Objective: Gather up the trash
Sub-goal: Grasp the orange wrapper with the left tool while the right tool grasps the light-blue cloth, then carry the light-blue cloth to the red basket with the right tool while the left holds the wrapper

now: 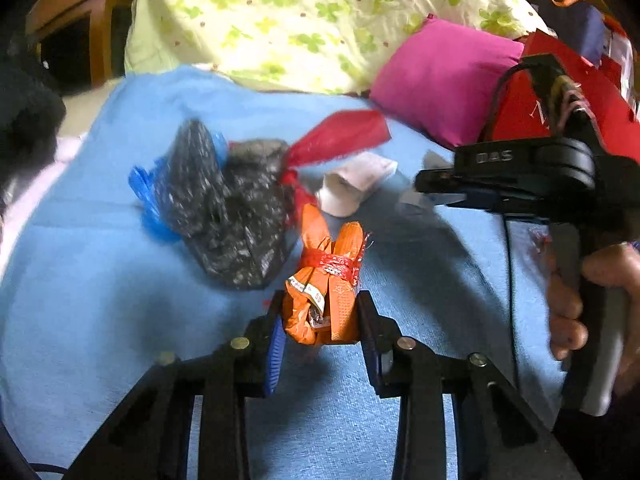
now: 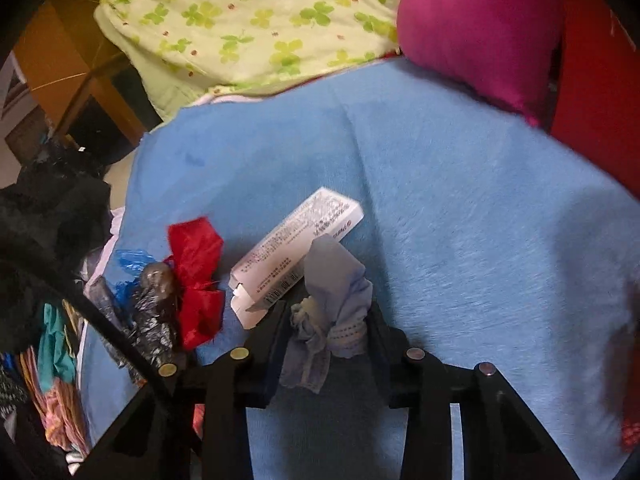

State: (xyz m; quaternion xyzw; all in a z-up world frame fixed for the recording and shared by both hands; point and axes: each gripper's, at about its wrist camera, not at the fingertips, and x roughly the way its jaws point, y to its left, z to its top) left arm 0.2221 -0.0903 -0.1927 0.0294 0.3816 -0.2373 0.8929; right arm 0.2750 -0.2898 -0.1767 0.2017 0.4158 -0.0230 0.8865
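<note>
In the left wrist view my left gripper [image 1: 320, 312] is shut on an orange wrapper bundle [image 1: 326, 280] tied with red tape, held just above the blue blanket [image 1: 100, 280]. Beyond it lie a black-and-blue plastic bag [image 1: 224, 208], a red plastic scrap [image 1: 340, 136] and a white carton [image 1: 356, 182]. My right gripper [image 1: 436, 194], gripped by a hand, is at the right of that view. In the right wrist view my right gripper [image 2: 328, 320] is shut on a crumpled pale blue face mask [image 2: 332, 300]. The white carton [image 2: 296, 252] lies just ahead, the red scrap [image 2: 198, 280] to its left.
A magenta pillow [image 1: 444, 76] and a red bag [image 1: 560, 92] sit at the back right. A green clover-print quilt [image 2: 256, 24] lies behind the blanket. Dark clothing [image 2: 48, 216] and colourful fabric pile up at the left edge. Wooden furniture [image 1: 72, 20] stands at the far left.
</note>
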